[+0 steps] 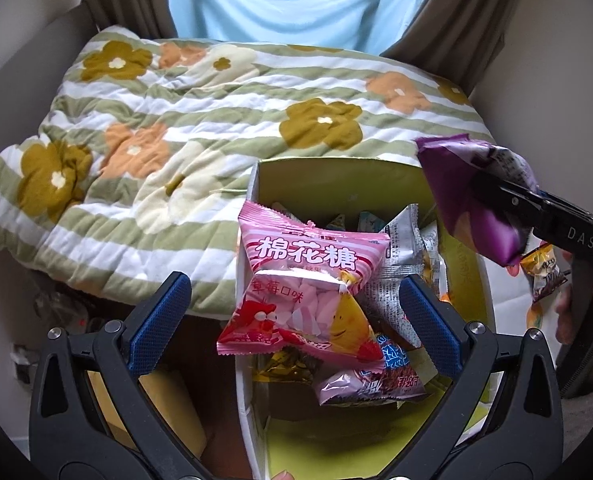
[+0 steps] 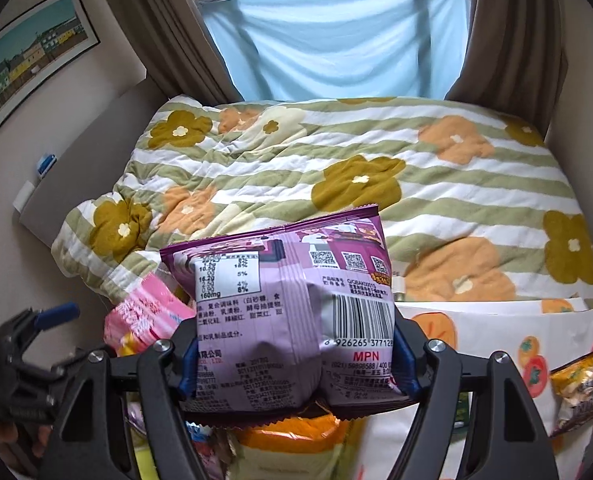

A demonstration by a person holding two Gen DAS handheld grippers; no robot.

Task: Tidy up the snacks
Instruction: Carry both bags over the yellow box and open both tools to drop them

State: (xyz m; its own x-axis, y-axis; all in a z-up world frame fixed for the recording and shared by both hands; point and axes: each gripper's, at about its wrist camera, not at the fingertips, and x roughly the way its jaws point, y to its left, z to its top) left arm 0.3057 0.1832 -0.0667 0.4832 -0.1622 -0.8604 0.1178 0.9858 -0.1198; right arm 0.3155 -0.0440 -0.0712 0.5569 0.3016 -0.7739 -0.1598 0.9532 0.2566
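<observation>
A yellow-green box (image 1: pixel 336 176) holds several snack packs, with a pink marshmallow bag (image 1: pixel 304 292) on top. My left gripper (image 1: pixel 292 320) is open, its blue pads on either side of the pink bag, not touching it. My right gripper (image 2: pixel 296 360) is shut on a purple snack bag (image 2: pixel 292 300) and holds it in the air above the box's right side; the bag also shows in the left wrist view (image 1: pixel 472 204). The pink bag shows at the left in the right wrist view (image 2: pixel 144 316).
A flowered, striped quilt (image 1: pixel 200 120) covers the bed behind the box. A small gold-brown snack pack (image 1: pixel 544 272) lies to the right on a persimmon-print surface (image 2: pixel 496 344). Brown curtains (image 2: pixel 164 28) and a blue cloth (image 2: pixel 336 36) hang at the back.
</observation>
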